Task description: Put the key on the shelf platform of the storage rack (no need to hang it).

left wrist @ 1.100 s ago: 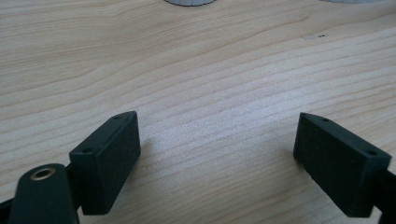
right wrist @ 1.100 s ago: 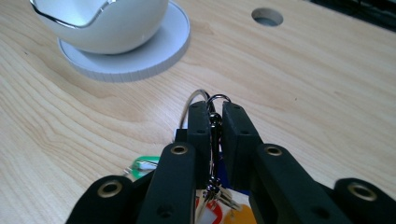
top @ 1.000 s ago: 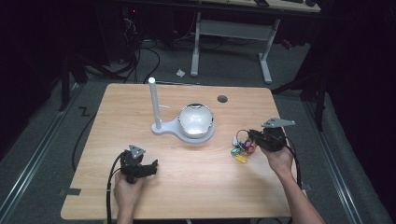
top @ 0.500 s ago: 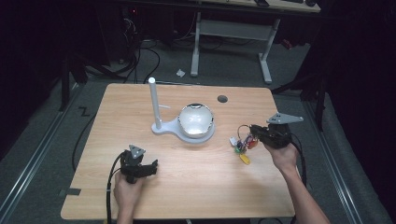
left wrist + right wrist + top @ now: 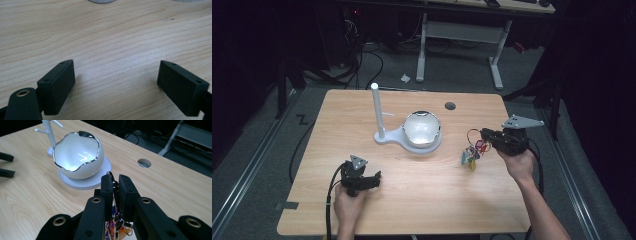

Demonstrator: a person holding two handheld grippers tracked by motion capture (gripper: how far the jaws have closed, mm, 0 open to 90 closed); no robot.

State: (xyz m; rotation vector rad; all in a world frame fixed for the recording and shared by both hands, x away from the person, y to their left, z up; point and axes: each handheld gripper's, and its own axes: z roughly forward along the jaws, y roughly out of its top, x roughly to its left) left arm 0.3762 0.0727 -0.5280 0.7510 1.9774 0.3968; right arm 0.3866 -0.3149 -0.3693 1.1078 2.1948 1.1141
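A bunch of colourful keys and tags on a metal ring (image 5: pixel 472 152) hangs just above the wooden table (image 5: pixel 437 200), right of the centre. My right gripper (image 5: pixel 484 134) is shut on that ring; in the right gripper view the ring (image 5: pixel 115 188) is pinched between the two jaws of this gripper (image 5: pixel 115 185), and the tags dangle below. A white bowl with a silver rim (image 5: pixel 422 128) sits on a white stand with an upright post (image 5: pixel 375 110). My left gripper (image 5: pixel 373 180) rests low near the table's front left, open, with bare wood between the jaws of this gripper (image 5: pixel 117 85).
A round cable hole (image 5: pixel 450 106) lies in the table behind the bowl. The bowl (image 5: pixel 77 157) stands a short way ahead-left of the right jaws. Beyond the table are a dark floor, cables and a white desk frame (image 5: pixel 459 35).
My right gripper has risen and shifted slightly right with the key bunch, which now hangs off the table. The left gripper has stayed still.
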